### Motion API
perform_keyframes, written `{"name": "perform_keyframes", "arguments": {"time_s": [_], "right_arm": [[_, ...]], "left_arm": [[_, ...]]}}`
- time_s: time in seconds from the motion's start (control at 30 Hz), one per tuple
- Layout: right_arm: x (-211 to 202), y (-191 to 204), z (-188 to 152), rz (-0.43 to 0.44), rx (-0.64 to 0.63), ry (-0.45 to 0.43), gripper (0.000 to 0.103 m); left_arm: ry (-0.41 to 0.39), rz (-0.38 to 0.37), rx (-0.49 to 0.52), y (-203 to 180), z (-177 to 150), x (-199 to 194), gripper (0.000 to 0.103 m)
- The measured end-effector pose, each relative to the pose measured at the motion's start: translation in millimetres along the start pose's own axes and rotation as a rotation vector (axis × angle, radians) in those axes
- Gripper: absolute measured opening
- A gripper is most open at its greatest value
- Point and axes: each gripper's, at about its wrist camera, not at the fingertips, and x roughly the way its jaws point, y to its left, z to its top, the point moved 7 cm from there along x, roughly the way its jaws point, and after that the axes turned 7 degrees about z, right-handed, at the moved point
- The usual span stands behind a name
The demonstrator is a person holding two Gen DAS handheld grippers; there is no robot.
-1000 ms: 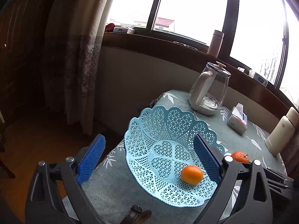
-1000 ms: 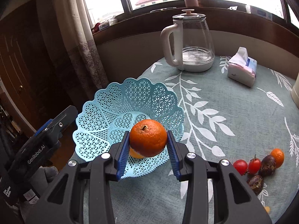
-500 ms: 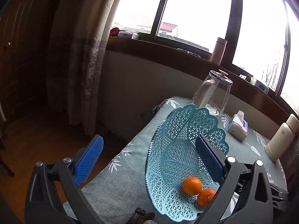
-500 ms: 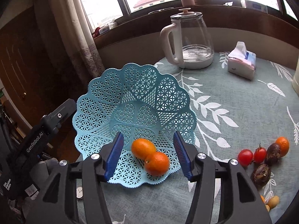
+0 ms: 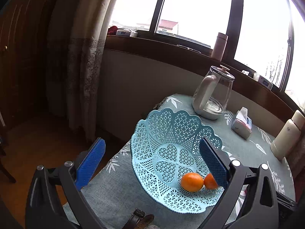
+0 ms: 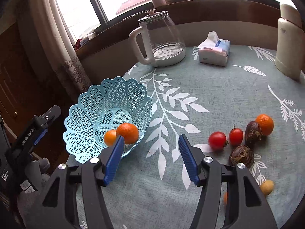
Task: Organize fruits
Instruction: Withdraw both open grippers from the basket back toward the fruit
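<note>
Right gripper (image 6: 150, 157) spread wide with nothing between its blue pads, hovering over bare teal leaf-print tablecloth (image 6: 219, 91), with the light blue lattice basket (image 6: 91, 103) close on its left, two oranges (image 6: 127, 133) touching inside it at the near wall. Loose fruit still out, all off to the right of that gripper and a little ahead: two red tomatoes (image 6: 217, 140), two dark wrinkled passion fruits (image 6: 241, 154), a third orange (image 6: 264, 124) farthest out. Left gripper (image 5: 152, 163) also wide open and empty beside the basket, on the far side from the loose fruit, so the right looks the likelier for the next reach.
</note>
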Motion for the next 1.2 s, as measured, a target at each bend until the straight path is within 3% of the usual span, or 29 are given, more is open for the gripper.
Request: {"name": "perform_keyframes", "arguments": {"time_s": [0.47,0.8,1.1,1.2], "right_arm": [[-46.2,-37.6,-20.1,-0.115,0.017,-0.064,0.064],[-87.9,-90.0,-34.6,-0.215,0.088,-0.107,0.064],[-107.3,-126.3,-55.9,-0.266,0.134,-0.093,0.064],[-103.4,-129.2,-62.2,-0.263,0.132,-0.071,0.058]], "left_arm": [[-0.007,-0.091,0.075,-41.6,-9.3,-19.8,0.1],[0.005,-0.16,0.148,-76.5,-26.6,-35.9,0.1],[0.037,-0.197,0.217,-100.3,-50.4,-45.2,0.1],[0.067,-0.21,0.234,-106.2,-62.0,-45.1,0.1]]}}
